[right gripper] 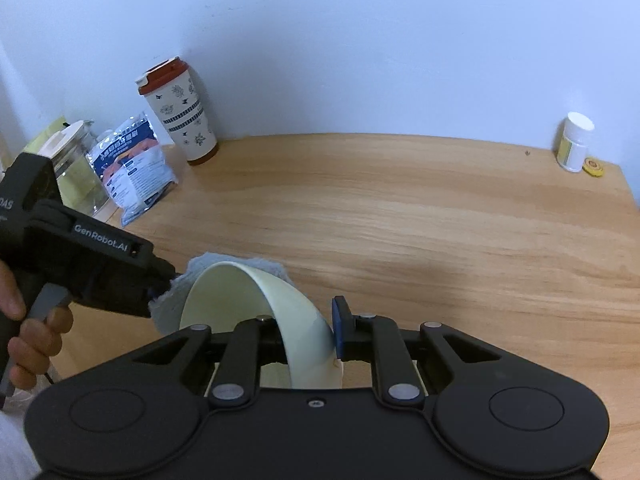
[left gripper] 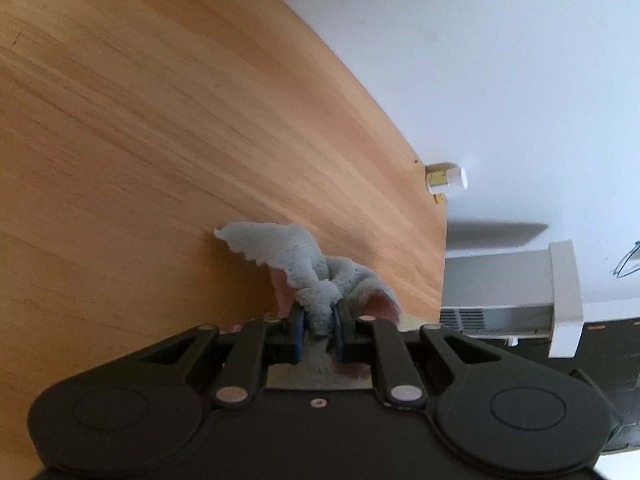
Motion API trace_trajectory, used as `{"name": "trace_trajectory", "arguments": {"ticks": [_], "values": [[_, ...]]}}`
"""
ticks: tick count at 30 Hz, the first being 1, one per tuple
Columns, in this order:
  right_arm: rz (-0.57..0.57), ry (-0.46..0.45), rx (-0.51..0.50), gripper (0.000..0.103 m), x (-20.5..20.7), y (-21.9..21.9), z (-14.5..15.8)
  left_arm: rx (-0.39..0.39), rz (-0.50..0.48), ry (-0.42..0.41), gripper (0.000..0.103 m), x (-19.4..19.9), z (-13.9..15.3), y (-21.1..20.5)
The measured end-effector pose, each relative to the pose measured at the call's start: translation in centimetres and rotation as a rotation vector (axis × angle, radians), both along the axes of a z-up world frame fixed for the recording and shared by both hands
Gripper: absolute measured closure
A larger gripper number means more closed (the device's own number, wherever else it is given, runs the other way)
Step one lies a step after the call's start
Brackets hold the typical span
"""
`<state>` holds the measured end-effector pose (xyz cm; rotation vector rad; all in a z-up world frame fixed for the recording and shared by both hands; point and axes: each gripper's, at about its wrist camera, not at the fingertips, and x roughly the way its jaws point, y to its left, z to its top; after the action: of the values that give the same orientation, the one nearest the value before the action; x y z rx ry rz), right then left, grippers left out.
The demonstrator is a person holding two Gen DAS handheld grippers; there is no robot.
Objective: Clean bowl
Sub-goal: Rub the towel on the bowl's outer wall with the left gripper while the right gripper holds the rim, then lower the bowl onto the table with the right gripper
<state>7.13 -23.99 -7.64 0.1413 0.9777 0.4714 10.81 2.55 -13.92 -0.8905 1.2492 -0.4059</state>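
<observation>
The wooden tabletop [right gripper: 440,220] lay bare from centre out to its 3 o'clock edge, clutter kept to the 10 o'clock corner: a tumbler [right gripper: 180,114], then a pouch [right gripper: 132,164]. At 6 o'clock the right gripper [right gripper: 308,332] pinched the pale cream bowl [right gripper: 256,312] by its wall, tilted on edge, its base hidden. The left gripper [left gripper: 319,330] had its fingers pressed together on a blue-grey cloth [left gripper: 304,256], touching the bowl's rim.

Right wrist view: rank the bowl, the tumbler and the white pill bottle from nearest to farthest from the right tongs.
1. Bowl: clamped in the right tongs, tilted on its side.
2. Pill bottle: far right, by the wall.
3. Tumbler: far left, by the wall.
Bottle and tumbler are too close to call; their order is uncertain.
</observation>
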Motion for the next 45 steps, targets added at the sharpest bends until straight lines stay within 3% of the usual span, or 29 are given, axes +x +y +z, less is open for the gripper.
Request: {"name": "trace_trajectory", "arguments": {"ticks": [8, 11, 19, 26, 28, 34, 45], "values": [[0.089, 0.003, -0.005, 0.084, -0.3, 2.2, -0.5, -0.006, -0.021, -0.039, 0.091, 0.5, 1.1, -0.9], [0.082, -0.002, -0.003, 0.084, -0.3, 2.1, -0.4, 0.034, -0.016, -0.034, 0.091, 0.4, 1.1, -0.5], [-0.037, 0.023, 0.032, 0.084, 0.4, -0.5, -0.5, 0.032, 0.074, -0.022, 0.091, -0.3, 1.2, 2.5], [-0.145, 0.07, 0.087, 0.084, 1.4, -3.5, -1.8, 0.07, 0.143, -0.054, 0.091, -0.9, 2.5, 5.3], [-0.174, 0.088, 0.103, 0.084, 1.6, -4.4, -2.4, 0.112, 0.158, -0.078, 0.091, -1.1, 3.2, 6.1], [-0.221, 0.131, 0.153, 0.084, 1.7, -5.9, -4.1, 0.194, 0.162, -0.084, 0.091, -1.1, 3.0, 6.9], [-0.281, 0.188, 0.207, 0.084, 1.7, -7.5, -6.3, 0.26, 0.133, -0.06, 0.091, -0.3, 1.7, 6.7]]}}
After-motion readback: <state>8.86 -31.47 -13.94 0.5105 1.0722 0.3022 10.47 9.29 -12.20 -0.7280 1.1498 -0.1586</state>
